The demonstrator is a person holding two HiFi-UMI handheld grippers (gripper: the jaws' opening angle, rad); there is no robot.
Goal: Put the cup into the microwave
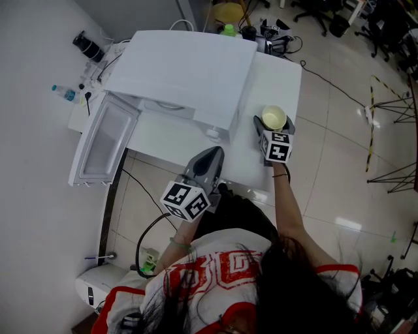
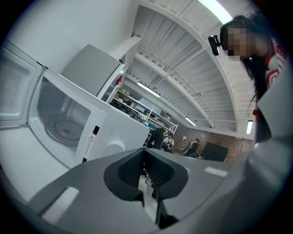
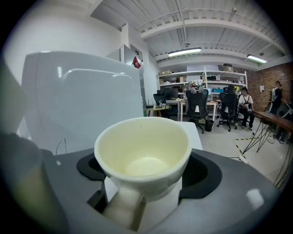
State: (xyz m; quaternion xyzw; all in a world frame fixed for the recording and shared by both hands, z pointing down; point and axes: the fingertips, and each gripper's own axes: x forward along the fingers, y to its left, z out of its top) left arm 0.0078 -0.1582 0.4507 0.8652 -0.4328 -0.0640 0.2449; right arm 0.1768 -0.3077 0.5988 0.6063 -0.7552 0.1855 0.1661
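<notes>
Under the right gripper [image 1: 273, 121], a white table [image 1: 284, 81]. Far left of the left gripper [image 1: 210, 155], a water bottle [image 1: 64, 93] (blue cap). Beyond the right gripper, a black cable [image 1: 330, 83] across tiled floor [image 1: 333, 163], then office chairs [image 1: 317, 13].

Head view overhead; all views share the microwave [image 1: 183, 75].

Cream cup held in the right hand-held gripper

The right hand-held gripper [image 3: 146, 170] has its dark jaws closed against either side of an empty, pale cream cup [image 3: 143, 151], which sits upright with its handle pointing back toward the camera. Just behind and to the left stands the white side of a microwave [image 3: 82, 100], on a white worktop [image 3: 195, 132]. Far beyond lie office chairs, shelving, a seated person [image 3: 245, 103] and a lit ceiling light [image 3: 184, 52].
</notes>
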